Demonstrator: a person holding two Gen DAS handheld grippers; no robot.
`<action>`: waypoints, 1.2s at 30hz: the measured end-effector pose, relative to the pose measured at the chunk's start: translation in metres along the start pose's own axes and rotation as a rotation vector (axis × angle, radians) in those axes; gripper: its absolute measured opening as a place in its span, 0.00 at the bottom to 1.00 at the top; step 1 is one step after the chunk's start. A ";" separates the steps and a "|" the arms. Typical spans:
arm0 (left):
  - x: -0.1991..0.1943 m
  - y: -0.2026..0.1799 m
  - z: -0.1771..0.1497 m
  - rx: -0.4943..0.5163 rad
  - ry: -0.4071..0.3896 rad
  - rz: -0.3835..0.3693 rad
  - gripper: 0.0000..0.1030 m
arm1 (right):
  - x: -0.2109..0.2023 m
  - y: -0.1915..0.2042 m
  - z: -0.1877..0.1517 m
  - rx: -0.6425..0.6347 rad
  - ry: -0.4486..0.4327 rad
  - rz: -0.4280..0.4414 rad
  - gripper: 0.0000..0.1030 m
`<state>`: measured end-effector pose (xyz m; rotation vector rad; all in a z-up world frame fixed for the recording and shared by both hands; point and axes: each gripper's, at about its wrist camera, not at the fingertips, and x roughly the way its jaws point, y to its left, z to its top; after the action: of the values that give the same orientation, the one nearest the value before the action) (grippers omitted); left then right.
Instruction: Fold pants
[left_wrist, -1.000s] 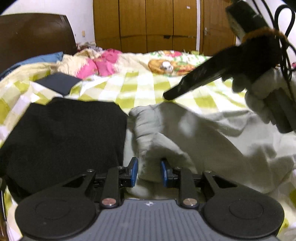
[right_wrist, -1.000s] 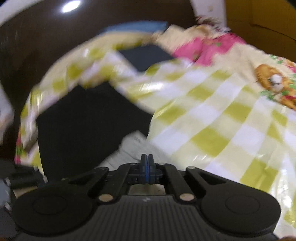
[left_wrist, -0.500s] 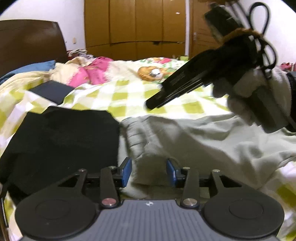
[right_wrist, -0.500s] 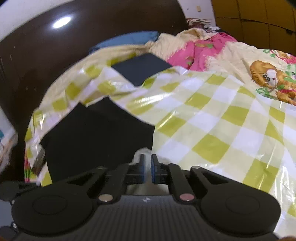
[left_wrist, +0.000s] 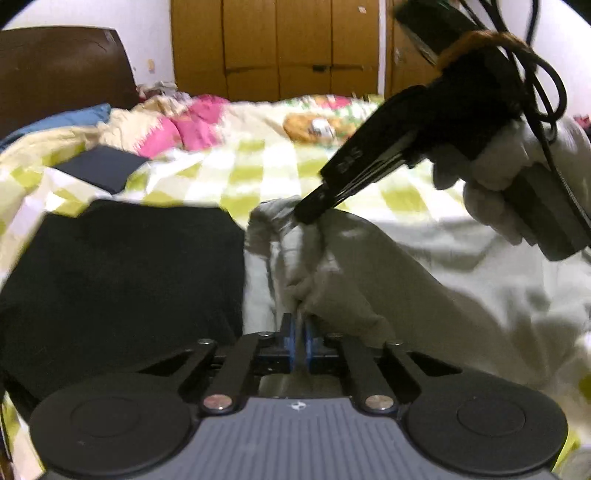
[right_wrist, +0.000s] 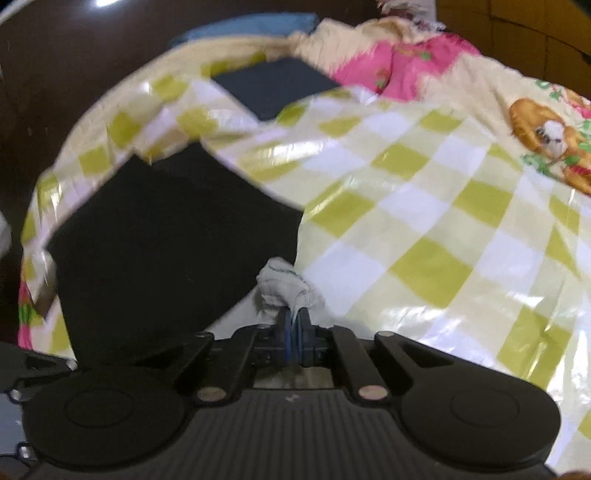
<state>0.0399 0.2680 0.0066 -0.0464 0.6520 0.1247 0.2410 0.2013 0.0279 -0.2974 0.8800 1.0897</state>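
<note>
Light grey pants (left_wrist: 424, 280) lie rumpled on the checked bed cover, spreading to the right in the left wrist view. My left gripper (left_wrist: 298, 326) is shut on a near fold of the grey cloth. My right gripper (left_wrist: 308, 214), held by a gloved hand (left_wrist: 517, 173), comes down from the upper right and pinches the pants' far left corner. In the right wrist view that gripper (right_wrist: 293, 319) is shut on a bunched tip of the grey pants (right_wrist: 286, 284). The cloth is pulled up into a ridge between the two grips.
A folded black garment (left_wrist: 122, 280) lies just left of the pants, also (right_wrist: 166, 240). A smaller dark folded piece (left_wrist: 99, 168) sits farther back. The yellow-green checked cover (right_wrist: 424, 221) spreads right. A dark headboard (left_wrist: 62, 70) and wooden wardrobe (left_wrist: 277, 48) stand behind.
Both grippers stood open half a second ago and have closed on the grey pants. The right gripper came down onto the pants' corner, which is now lifted into a ridge.
</note>
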 end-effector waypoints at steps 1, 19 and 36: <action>-0.006 0.003 0.003 -0.010 -0.029 -0.001 0.20 | -0.007 -0.002 0.004 0.012 -0.026 0.005 0.03; 0.008 0.002 0.024 0.004 -0.032 -0.059 0.56 | -0.010 -0.009 0.011 0.072 -0.154 0.016 0.10; -0.011 -0.030 0.029 0.026 0.002 0.268 0.50 | -0.202 -0.108 -0.187 0.450 -0.232 -0.327 0.18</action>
<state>0.0527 0.2390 0.0368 0.0667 0.6599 0.3741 0.2102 -0.0923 0.0378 0.0609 0.8093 0.5874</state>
